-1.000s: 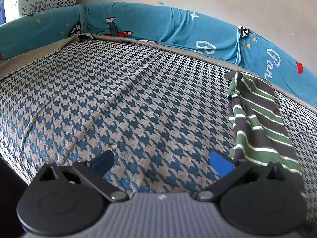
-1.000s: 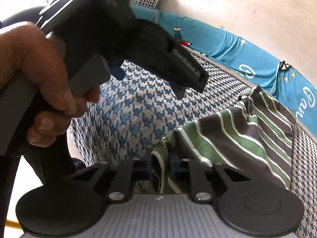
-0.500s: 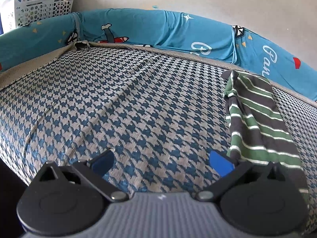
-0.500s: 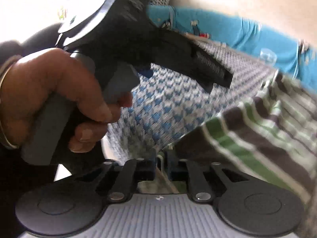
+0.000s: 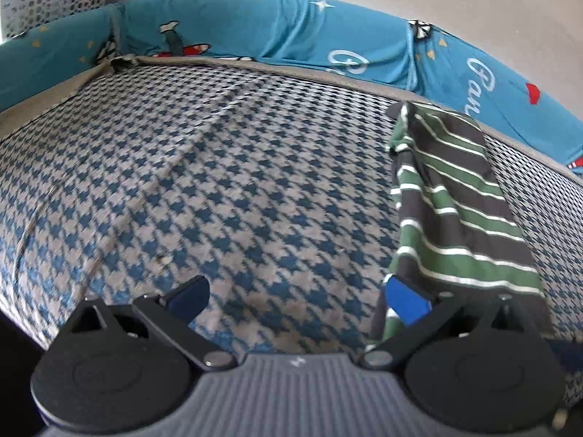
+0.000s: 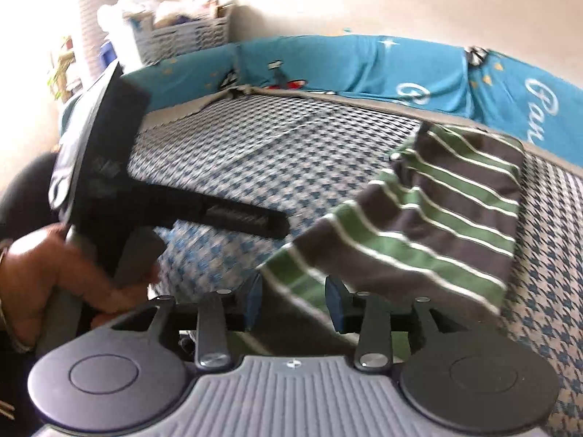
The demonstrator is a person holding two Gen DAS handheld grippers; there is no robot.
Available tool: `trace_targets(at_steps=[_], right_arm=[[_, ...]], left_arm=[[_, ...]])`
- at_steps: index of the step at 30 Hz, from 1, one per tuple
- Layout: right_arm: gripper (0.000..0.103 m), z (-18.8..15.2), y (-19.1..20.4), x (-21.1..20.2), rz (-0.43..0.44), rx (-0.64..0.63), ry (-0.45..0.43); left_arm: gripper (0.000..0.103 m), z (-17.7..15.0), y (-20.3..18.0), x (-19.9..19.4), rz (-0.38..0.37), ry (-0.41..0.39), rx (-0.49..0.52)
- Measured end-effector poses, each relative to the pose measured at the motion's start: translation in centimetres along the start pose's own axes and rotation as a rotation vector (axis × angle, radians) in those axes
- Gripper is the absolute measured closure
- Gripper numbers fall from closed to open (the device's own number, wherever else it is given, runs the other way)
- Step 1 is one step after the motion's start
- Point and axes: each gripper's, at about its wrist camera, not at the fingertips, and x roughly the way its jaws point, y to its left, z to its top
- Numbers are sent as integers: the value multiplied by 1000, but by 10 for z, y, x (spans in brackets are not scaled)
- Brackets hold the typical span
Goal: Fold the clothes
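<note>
Right gripper (image 6: 293, 300) jaws parted, striped shirt (image 6: 437, 218) edge just over the gap, not pinched. Left gripper (image 5: 297, 293) spread wide, empty, shirt's near end touching its right pad; a hand (image 6: 54, 280) holds it. Shirt lies as a long strip on the houndstooth mattress (image 5: 218, 182), far end near the blue bumper (image 5: 273, 32).

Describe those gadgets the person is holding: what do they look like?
Each hand-held gripper has a ribbed grey body, two round black discs, black link arms with silver pivots and blue finger pads. The right one matches. The other gripper's black handle has a grey trigger; the hand wears a thin bangle.
</note>
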Motion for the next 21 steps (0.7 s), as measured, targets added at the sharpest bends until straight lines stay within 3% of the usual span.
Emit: trace_targets(at_steps=[11,21], right_arm=[[65,25,-81,0,-77,103,-16],[64,43,-119,19,-102,137,-4]], left_arm=[[0,15,-24,19,-38,33,78],[0,44,-39,44,-63,45,132]])
